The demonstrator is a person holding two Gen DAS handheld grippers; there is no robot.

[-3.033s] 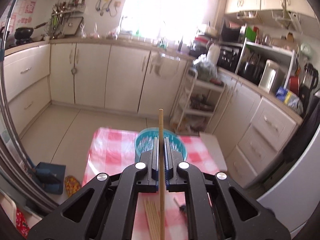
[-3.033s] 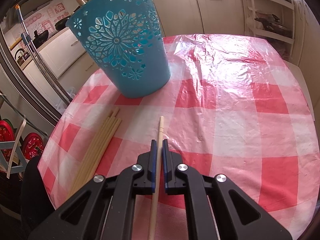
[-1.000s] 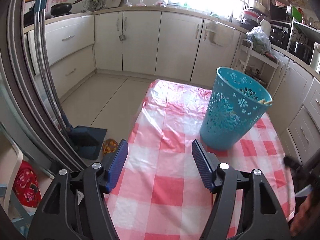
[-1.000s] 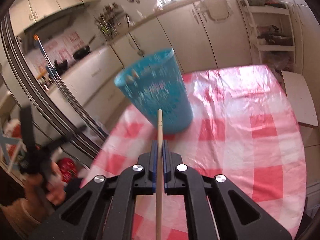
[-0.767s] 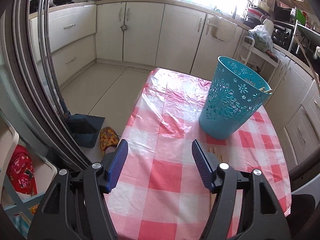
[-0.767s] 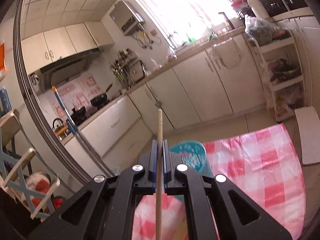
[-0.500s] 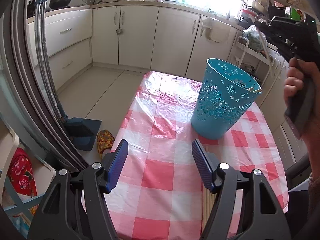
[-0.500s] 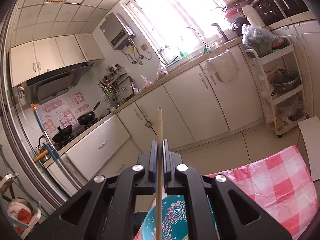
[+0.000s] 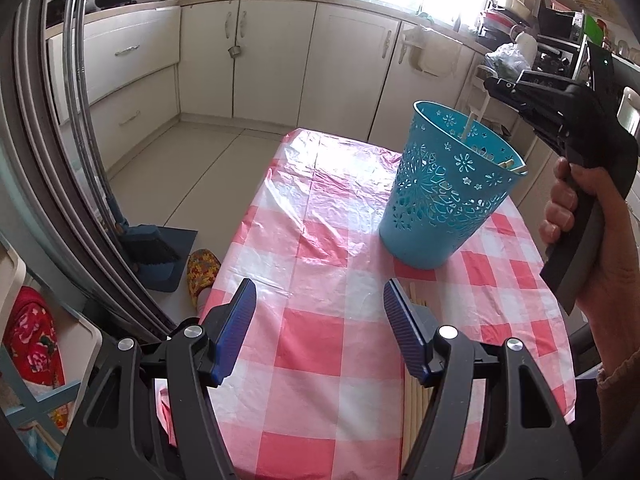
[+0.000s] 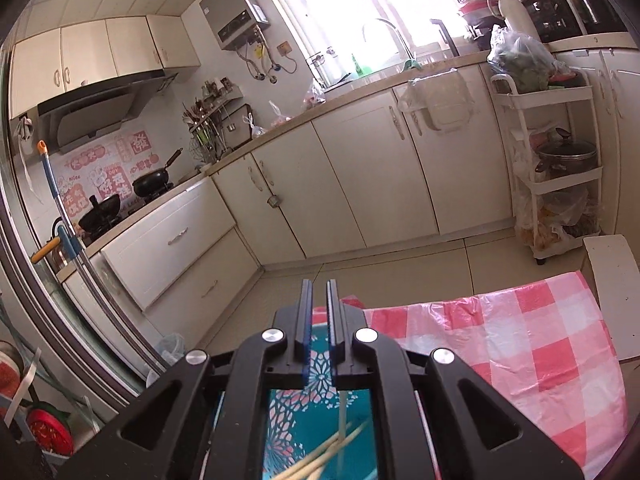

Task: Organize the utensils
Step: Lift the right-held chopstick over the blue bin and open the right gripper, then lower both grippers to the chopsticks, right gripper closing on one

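Observation:
A blue cut-out basket (image 9: pixel 444 196) stands on the red-checked tablecloth (image 9: pixel 320 332). My right gripper (image 9: pixel 492 84) hangs above its rim. In the right wrist view my right gripper (image 10: pixel 317 288) has its jaws slightly apart and empty. A blurred chopstick (image 10: pixel 343 416) drops below it into the basket (image 10: pixel 316 420), where several chopsticks (image 10: pixel 328 456) lie. That chopstick also shows in the left wrist view (image 9: pixel 470 125). My left gripper (image 9: pixel 318 300) is wide open and empty above the cloth. A bundle of chopsticks (image 9: pixel 416 396) lies under its right finger.
White kitchen cabinets (image 9: pixel 264 60) run along the far wall. A white trolley with pots (image 10: pixel 560 168) stands at the right. A dustpan and brush (image 9: pixel 156 252) and a slipper (image 9: pixel 202 268) lie on the floor left of the table.
My right gripper rose over the basket, opened a little and let its chopstick go; it is falling into the basket. My left gripper, empty and open, drifted slightly.

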